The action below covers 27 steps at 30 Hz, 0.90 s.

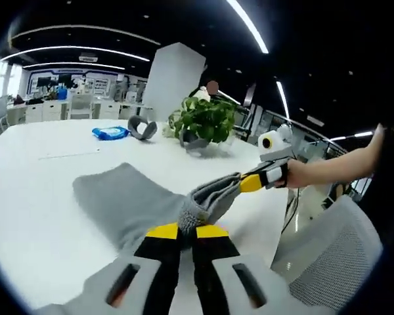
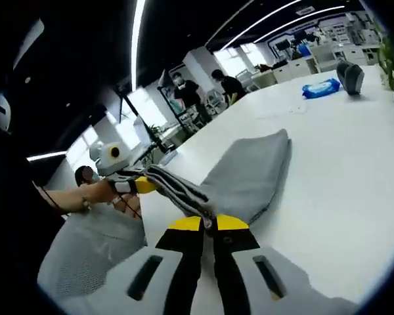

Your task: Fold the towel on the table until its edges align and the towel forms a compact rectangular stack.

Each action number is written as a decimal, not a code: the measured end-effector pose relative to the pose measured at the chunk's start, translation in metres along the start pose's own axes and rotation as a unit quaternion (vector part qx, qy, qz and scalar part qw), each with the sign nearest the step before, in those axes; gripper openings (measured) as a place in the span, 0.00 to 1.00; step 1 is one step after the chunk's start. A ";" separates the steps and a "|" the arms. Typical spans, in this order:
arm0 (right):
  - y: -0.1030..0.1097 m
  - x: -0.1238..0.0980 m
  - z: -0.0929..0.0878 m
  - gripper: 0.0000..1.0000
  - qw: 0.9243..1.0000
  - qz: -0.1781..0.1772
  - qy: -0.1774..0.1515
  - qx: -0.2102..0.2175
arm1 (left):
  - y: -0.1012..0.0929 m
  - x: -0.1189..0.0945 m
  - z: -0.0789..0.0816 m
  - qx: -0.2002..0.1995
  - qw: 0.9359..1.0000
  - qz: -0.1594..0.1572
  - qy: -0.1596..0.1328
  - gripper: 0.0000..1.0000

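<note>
The left gripper [image 1: 187,231] has its yellow-tipped jaws pinched tight on one corner of the grey towel [image 1: 128,200]. The right gripper [image 2: 208,223] is likewise clamped on the other corner, and the edge between them is lifted taut — the rest of the towel lies on the white table [image 1: 39,197], trailing away from both grippers. In the left gripper view a hand [image 1: 299,174] holds the right gripper. Farther back stands a pot [image 1: 196,140] holding a leafy green plant [image 1: 203,118], with a blue packet [image 1: 110,133] and a grey curved object [image 1: 141,127] nearby — a mesh chair [image 1: 331,252] sits beside the table.
</note>
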State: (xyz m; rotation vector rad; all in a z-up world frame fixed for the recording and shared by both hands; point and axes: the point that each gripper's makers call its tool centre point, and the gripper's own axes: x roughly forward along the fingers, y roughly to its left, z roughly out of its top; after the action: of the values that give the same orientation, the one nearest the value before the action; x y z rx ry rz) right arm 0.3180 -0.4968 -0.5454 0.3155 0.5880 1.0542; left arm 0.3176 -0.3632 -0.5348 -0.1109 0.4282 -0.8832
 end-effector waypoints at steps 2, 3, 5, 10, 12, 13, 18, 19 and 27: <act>0.010 -0.007 0.006 0.02 1.000 0.013 -0.008 -0.012 | -0.010 -0.006 0.010 0.021 1.000 -0.021 -0.001 0.05; 0.017 -0.011 0.008 0.02 0.999 0.020 -0.008 -0.028 | -0.014 -0.008 0.012 0.034 0.999 -0.029 0.004 0.05; 0.030 -0.018 0.011 0.02 0.998 0.030 -0.005 -0.048 | -0.025 -0.016 0.018 0.053 0.997 -0.051 0.009 0.05; 0.062 -0.036 0.018 0.02 0.995 0.056 -0.008 -0.081 | -0.050 -0.036 0.026 0.058 0.993 -0.102 0.011 0.05; 0.073 -0.040 0.018 0.02 0.994 0.064 -0.006 -0.088 | -0.059 -0.043 0.024 0.054 0.991 -0.120 0.016 0.05; 0.077 -0.042 0.016 0.02 0.993 0.070 -0.001 -0.094 | -0.063 -0.046 0.023 0.055 0.990 -0.125 0.020 0.05; 0.104 -0.053 0.014 0.02 0.990 0.101 0.009 -0.101 | -0.088 -0.067 0.026 0.042 0.985 -0.165 0.027 0.05; 0.111 -0.056 0.015 0.02 0.989 0.110 0.008 -0.100 | -0.092 -0.071 0.028 0.035 0.984 -0.172 0.028 0.05; 0.113 -0.053 0.013 0.02 0.991 0.112 0.020 -0.068 | -0.090 -0.070 0.031 -0.013 0.983 -0.180 0.030 0.05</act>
State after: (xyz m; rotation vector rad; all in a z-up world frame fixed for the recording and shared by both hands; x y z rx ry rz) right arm 0.2251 -0.4897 -0.4615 0.2447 0.5201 1.3140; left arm 0.2261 -0.3690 -0.4607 -0.1892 0.4845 -1.2392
